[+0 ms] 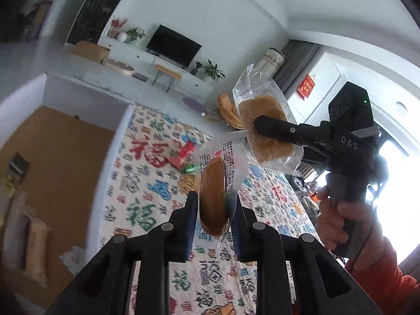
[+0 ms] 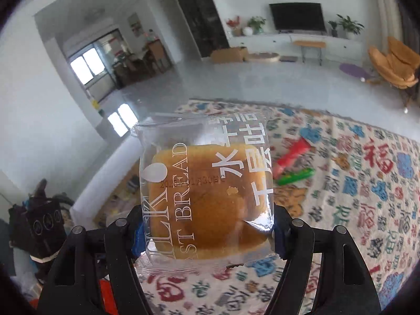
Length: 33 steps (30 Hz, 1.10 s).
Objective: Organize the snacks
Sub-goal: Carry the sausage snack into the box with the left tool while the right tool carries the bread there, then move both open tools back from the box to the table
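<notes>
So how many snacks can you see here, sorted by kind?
Wrapped breads, one held in each tool: 2 (toast bread, round bun)
Red packets on the patterned cloth: 1
Green packets on the cloth: 1
Total: 4

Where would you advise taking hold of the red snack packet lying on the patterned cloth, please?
Probably across the middle of the long red snack packet, coming down from above. It lies flat on the patterned cloth, long and narrow, so tongs should span its short width. The long green packet lies close alongside, so keep to the far half.
</notes>
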Available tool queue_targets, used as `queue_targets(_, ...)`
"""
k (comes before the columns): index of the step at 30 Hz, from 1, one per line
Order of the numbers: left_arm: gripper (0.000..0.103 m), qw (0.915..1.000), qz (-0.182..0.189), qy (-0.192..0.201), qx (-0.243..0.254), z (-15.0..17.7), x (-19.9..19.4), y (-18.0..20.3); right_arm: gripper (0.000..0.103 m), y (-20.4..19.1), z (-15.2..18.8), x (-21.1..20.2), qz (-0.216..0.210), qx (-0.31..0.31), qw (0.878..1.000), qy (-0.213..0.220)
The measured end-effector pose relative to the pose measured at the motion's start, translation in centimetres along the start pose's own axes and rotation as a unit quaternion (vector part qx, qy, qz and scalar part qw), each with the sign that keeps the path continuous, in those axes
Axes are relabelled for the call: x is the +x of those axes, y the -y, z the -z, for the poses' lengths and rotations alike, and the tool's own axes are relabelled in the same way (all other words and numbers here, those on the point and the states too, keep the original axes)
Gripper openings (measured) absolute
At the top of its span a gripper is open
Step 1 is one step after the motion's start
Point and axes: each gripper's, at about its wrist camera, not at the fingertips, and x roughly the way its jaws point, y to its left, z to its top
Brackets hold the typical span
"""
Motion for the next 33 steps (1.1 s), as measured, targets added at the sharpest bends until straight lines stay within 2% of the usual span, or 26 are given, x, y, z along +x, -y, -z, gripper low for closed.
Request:
queue_targets(3, 0.023, 0.9976, -0.066, 0.016, 0.005, -1.4, -3.4, -2.6, 0.075, -5.6, -1.1, 2.5, -0.046, -0.026, 0.999, -0.007)
queue_targets(5, 0.024, 0.9931, -0.116, 0.016, 0.0, -1.7, -4.9, -5.0, 0.075, -8.6, -1.5, 5.1, -0.062, -0.039, 0.997, -0.012)
queue_targets(7, 0.026, 0.9851, -0.171, 0.012, -0.009, -1.7, -5.8, -7.7, 0.076, -10.8, -1.9, 7.9, -0.077, -0.041, 0.996, -0.01)
queue_targets(8, 0.03, 0.9781, -0.208, 0.009, -0.011, -1.6, -6.0, -9.0, 0.078, -11.8, -2.2, 9.5, -0.083, -0.041, 0.996, -0.011)
queue_targets(10, 0.061, 0.9698, -0.243, 0.005, -0.021, -1.3, -6.2, -11.0, 0.081, -13.1, -2.3, 12.6, -0.082, -0.043, 0.995, -0.032)
queue_targets(12, 0.075, 0.9651, -0.26, 0.01, -0.033, -0.9, -6.7, -12.7, 0.081, -13.3, -2.4, 14.5, -0.065, -0.04, 0.996, -0.05)
queue_targets(17, 0.08, 0.9606, -0.275, 0.019, -0.034, -0.1, -6.3, -13.5, 0.081, -12.4, -2.8, 13.6, -0.056, -0.039, 0.998, -0.017)
queue_targets(21, 0.083, 0.9609, -0.277, 0.006, -0.003, 0.7, -3.8, -10.7, 0.084, -10.8, -1.5, 11.8, -0.007, -0.064, 0.998, 0.0)
queue_targets(25, 0.096, 0.9649, -0.26, -0.01, 0.039, 1.7, -0.7, -5.6, 0.084, -4.6, 2.7, 12.9, 0.061, -0.064, 0.996, -0.028)
queue_targets(29, 0.098, 0.9647, -0.245, -0.035, 0.091, 3.3, 3.4, -0.4, 0.084, 3.9, 9.0, 13.3, 0.146, -0.047, 0.986, -0.073)
queue_targets(33, 0.098, 0.9631, -0.225, -0.061, 0.135, 5.2, 7.2, 3.7, 0.084, 11.2, 14.6, 9.7, 0.214, -0.02, 0.973, -0.078)
